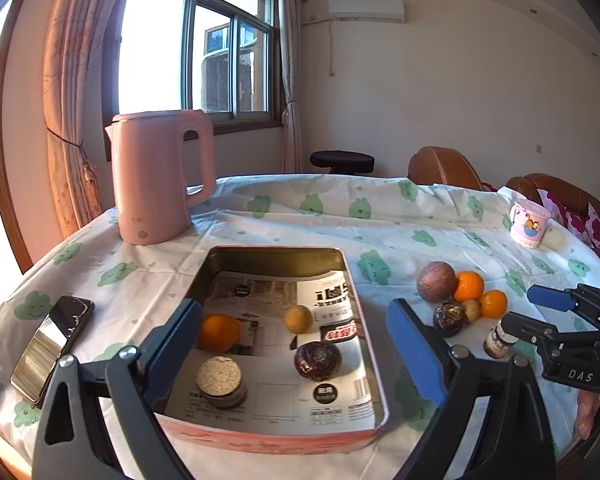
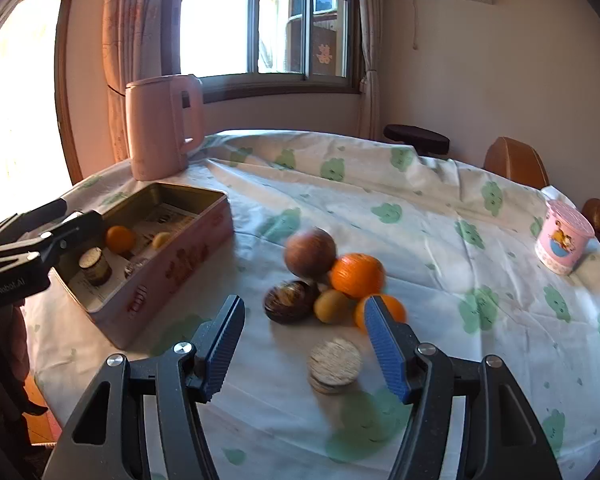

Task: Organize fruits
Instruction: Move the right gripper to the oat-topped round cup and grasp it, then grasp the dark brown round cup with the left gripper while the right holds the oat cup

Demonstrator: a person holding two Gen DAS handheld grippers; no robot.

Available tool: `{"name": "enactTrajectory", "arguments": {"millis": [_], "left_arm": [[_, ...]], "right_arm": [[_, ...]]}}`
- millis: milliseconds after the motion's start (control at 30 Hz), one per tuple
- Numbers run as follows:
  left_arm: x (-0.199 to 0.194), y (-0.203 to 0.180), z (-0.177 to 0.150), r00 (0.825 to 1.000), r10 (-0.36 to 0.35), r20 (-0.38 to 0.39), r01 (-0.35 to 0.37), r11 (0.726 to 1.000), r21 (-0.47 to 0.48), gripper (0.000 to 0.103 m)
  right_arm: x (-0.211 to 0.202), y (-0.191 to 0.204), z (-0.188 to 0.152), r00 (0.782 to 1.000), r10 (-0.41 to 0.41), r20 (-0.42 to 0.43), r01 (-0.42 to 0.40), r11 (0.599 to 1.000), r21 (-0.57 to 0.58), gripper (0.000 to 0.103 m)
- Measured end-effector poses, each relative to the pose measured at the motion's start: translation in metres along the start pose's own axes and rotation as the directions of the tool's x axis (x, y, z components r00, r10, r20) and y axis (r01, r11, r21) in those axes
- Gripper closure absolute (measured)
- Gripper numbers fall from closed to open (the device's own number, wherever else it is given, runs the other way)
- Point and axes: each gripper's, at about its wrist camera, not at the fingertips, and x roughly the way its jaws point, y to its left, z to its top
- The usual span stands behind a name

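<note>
A pink tin box lined with printed paper holds an orange, a small yellow fruit, a dark wrinkled fruit and a small lidded jar. My left gripper hovers over the box's near end, open wide and empty. To the right on the cloth lies a pile: a brownish round fruit, two oranges, a small yellow fruit and a dark fruit. A second jar stands in front of the pile. My right gripper is open, its pads either side of that jar without touching it.
A pink kettle stands behind the box, and a phone lies near the table's left edge. A pink cartoon cup sits at the far right. Brown chairs and a dark stool stand beyond the round table.
</note>
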Motion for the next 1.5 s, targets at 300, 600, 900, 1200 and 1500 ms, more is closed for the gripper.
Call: {"name": "enactTrajectory", "arguments": {"millis": [300,600,900,1200,1500], "left_arm": [[0.010,-0.050,-0.003,0.998,-0.060,-0.036,0.063,0.994,0.091,0.007],[0.025,-0.074,-0.004,0.992,-0.095,-0.084,0.105,0.986,0.128,0.007],[0.038,-0.099,0.002,0.983,-0.136,-0.125,0.156,0.974,0.166,0.008],[0.077,-0.128,0.001,0.953,-0.141,-0.266,0.201,0.956,0.214,0.032],[0.105,-0.136,-0.003,0.916,-0.159,-0.369,0.239,0.954,0.182,0.042]], "right_arm": [[0.005,-0.024,-0.019,0.995,0.060,-0.083,-0.058,0.998,0.035,0.039],[0.032,-0.023,-0.019,0.982,0.085,-0.167,-0.081,0.996,0.034,0.062],[0.017,-0.040,-0.008,0.997,0.026,-0.079,-0.020,0.997,0.072,0.069],[0.019,-0.067,0.008,0.996,-0.082,-0.030,0.085,0.988,0.129,0.068],[0.029,-0.067,0.005,0.998,-0.057,-0.041,0.062,0.990,0.130,0.068]]}}
